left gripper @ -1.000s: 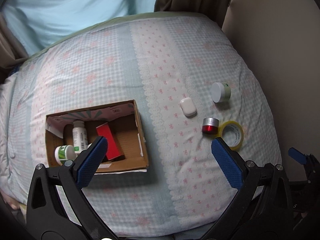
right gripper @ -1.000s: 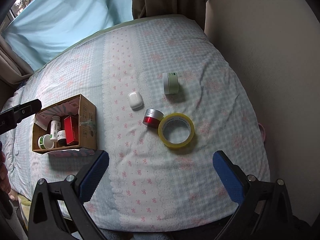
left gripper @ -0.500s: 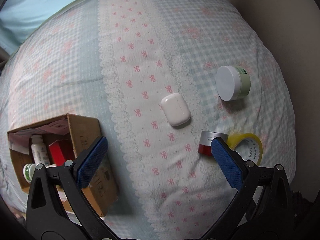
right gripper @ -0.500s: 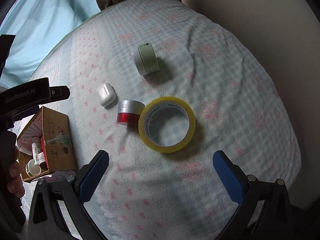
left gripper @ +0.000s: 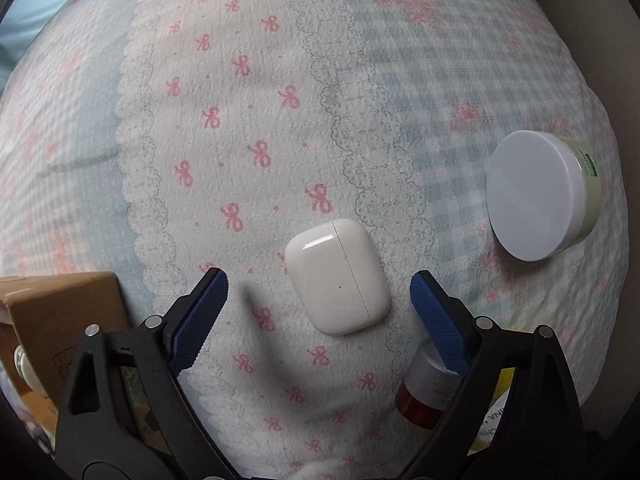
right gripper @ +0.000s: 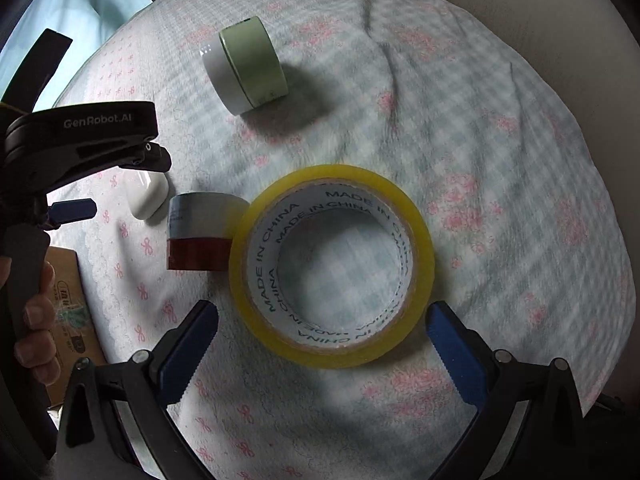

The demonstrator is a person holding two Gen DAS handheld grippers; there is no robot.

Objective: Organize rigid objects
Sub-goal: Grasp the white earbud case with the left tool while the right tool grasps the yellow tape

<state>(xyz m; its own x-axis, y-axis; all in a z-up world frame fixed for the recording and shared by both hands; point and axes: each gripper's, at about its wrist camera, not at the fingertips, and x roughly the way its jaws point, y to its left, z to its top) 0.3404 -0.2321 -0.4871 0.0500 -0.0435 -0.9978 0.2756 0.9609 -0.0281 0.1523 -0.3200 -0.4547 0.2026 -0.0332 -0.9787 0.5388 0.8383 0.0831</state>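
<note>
A white earbud case (left gripper: pixel 338 276) lies on the patterned bedspread, between the open fingers of my left gripper (left gripper: pixel 319 285), which hovers just over it. A yellow tape roll (right gripper: pixel 332 266) lies flat, just ahead of my open right gripper (right gripper: pixel 322 316). A red-and-silver jar (right gripper: pixel 202 232) touches the roll's left side; it also shows in the left wrist view (left gripper: pixel 426 392). A white-lidded green jar (right gripper: pixel 248 66) lies on its side further back, and in the left wrist view (left gripper: pixel 538 196). The earbud case (right gripper: pixel 150 196) shows under the left gripper's body (right gripper: pixel 88 140).
A cardboard box (left gripper: pixel 60 312) stands at the left, also in the right wrist view (right gripper: pixel 68 320). The bed edge and a beige wall (right gripper: pixel 560 20) run along the right. A blue curtain (right gripper: pixel 80 8) hangs at the far left.
Both grippers have come down and forward. The left now straddles the earbud case; the right is close behind the tape roll. Both stay open.
</note>
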